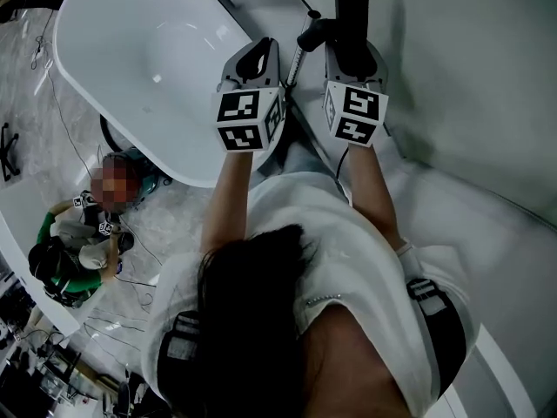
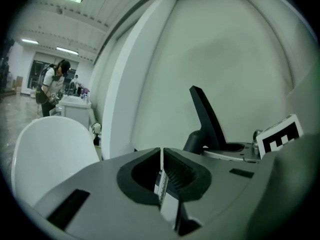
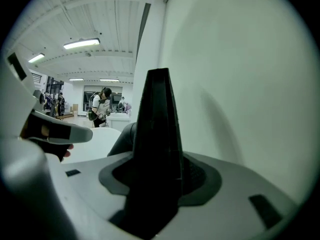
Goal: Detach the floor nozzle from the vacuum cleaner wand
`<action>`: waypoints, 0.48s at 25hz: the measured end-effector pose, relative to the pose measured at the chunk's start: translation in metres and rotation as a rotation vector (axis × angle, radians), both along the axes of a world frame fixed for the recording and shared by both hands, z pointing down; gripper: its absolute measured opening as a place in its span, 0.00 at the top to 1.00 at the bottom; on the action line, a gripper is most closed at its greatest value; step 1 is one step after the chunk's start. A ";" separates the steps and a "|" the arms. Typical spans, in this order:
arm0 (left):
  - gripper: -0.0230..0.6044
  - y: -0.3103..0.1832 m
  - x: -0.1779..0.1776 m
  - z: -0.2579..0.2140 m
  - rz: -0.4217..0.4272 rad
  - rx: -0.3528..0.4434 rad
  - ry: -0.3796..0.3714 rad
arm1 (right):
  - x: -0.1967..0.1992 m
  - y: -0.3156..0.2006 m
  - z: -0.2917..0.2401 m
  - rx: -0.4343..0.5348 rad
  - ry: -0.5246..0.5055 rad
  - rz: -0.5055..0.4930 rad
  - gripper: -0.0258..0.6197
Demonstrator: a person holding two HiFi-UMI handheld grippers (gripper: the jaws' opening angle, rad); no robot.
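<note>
The right gripper (image 1: pixel 352 57) has its fingers clamped on the black rigid plastic vacuum wand (image 3: pixel 159 129), upright near the white wall (image 3: pixel 240 84). The left gripper (image 1: pixel 252 59) has its fingers closed together, seemingly empty. I see no floor nozzle. The wand seems light, stiff and smooth; better grip near its joint.

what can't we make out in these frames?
- Where the floor nozzle is: none identifiable; the black part runs off the head view's top edge.
- Black part's lower end: right gripper view, hidden by the right gripper, whose jaws are closed on it.
- Thin rod: head view, lower end lost between left gripper and right gripper; what it joins is unclear.
</note>
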State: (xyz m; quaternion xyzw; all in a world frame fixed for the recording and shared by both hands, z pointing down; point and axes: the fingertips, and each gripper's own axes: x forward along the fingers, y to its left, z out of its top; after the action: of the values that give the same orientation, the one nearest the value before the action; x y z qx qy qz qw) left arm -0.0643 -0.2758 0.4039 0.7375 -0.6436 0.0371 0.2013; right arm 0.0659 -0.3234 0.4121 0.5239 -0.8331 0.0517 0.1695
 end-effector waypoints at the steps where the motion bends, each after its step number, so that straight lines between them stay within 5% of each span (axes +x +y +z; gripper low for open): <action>1: 0.93 0.003 -0.001 0.001 -0.004 -0.003 0.004 | -0.001 0.003 0.001 0.000 -0.001 -0.004 0.61; 12: 0.95 0.031 0.002 0.016 0.006 -0.042 -0.018 | -0.008 0.039 0.006 0.016 0.001 -0.021 0.61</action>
State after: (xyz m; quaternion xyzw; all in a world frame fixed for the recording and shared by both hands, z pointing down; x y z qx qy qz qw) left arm -0.0627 -0.2447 0.4201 0.7348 -0.6421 0.0580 0.2106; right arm 0.0583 -0.2840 0.4181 0.5167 -0.8387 0.0431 0.1664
